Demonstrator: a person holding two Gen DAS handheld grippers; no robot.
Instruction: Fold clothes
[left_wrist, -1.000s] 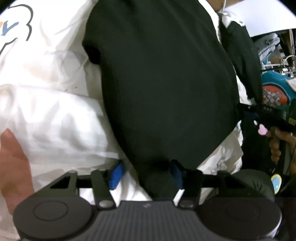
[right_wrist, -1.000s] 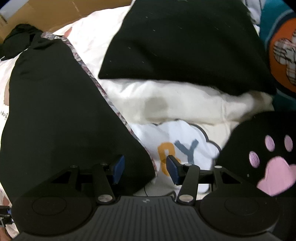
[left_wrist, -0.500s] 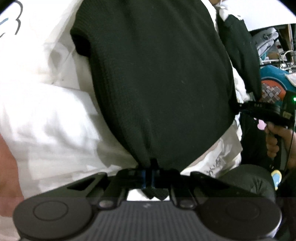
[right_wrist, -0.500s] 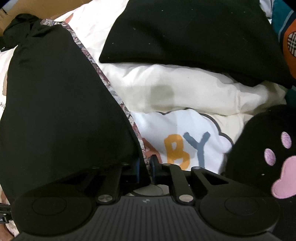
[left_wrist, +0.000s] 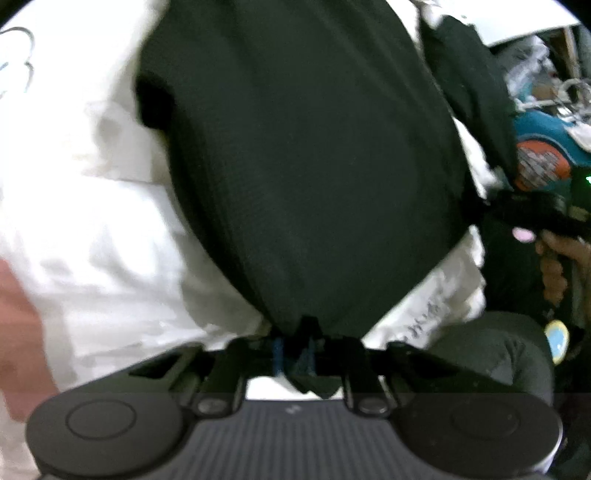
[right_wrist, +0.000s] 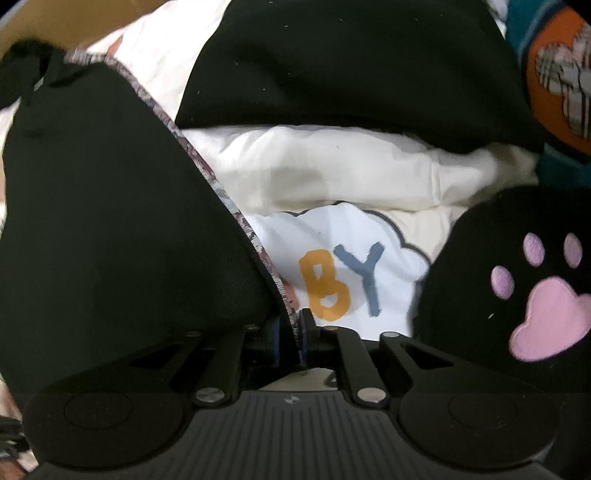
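Two tools, left tool (left_wrist: 294, 350) and right tool (right_wrist: 289, 338), pinch one black garment (left_wrist: 314, 166).

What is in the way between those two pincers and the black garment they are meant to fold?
Nothing visible: the left gripper and right gripper each have the black garment between their jaws, which are opening.

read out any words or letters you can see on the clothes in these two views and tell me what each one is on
"BY": an orange B and a blue-grey Y on the white cloud print of the cream garment; anything before them is hidden.
Dark script on the white cloth, left wrist view: too blurred to read.
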